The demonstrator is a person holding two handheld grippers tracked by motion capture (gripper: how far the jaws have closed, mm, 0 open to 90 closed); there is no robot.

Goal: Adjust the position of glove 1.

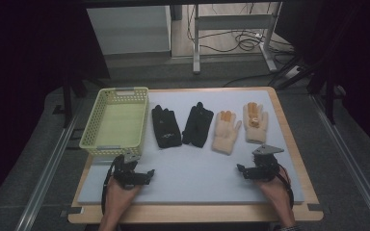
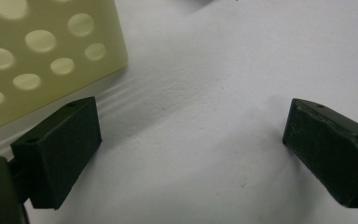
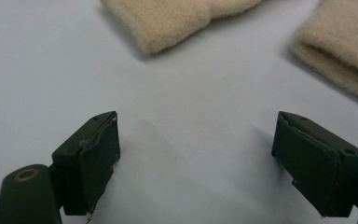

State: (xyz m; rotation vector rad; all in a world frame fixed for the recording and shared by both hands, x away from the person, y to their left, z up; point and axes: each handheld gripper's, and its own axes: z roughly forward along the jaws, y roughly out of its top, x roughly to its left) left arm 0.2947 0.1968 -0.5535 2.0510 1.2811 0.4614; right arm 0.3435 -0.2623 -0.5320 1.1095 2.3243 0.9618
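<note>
While both hands rest at the near edge of the bench, we see the left hand-held gripper [image 1: 147, 174] with its jaws spread wide and nothing between them, low over the pale grey foam mat [image 1: 197, 173]. Its own camera shows bare mat between the dark pads [image 2: 58, 156], with the corner of the pale yellow perforated plastic basket [image 2: 42, 51] close by at about ten o'clock.

The right hand-held gripper [image 1: 241, 171] is likewise fully parted and holds nothing. From its own camera, the cuffs of two cream fleecy gloves lie ahead: one [image 3: 177, 18] at twelve o'clock, the other [image 3: 340, 56] at two o'clock, both apart from the pads.

Moving outward in the high view, four gloves lie in a row across the middle of the mat, fingers pointing away from us: a black knit glove [image 1: 165, 127], a second black knit glove [image 1: 197, 126], a cream glove with orange fingertips [image 1: 225, 133] and its cream partner [image 1: 255, 122], which sits a little farther back. The basket [image 1: 92, 126] stands at the mat's nine o'clock side, just beside the first black glove, and its inside looks empty.

We judge the work, gathering the gloves into the basket, has not begun: no glove is gripped or binned, so all four are left to move.
</note>
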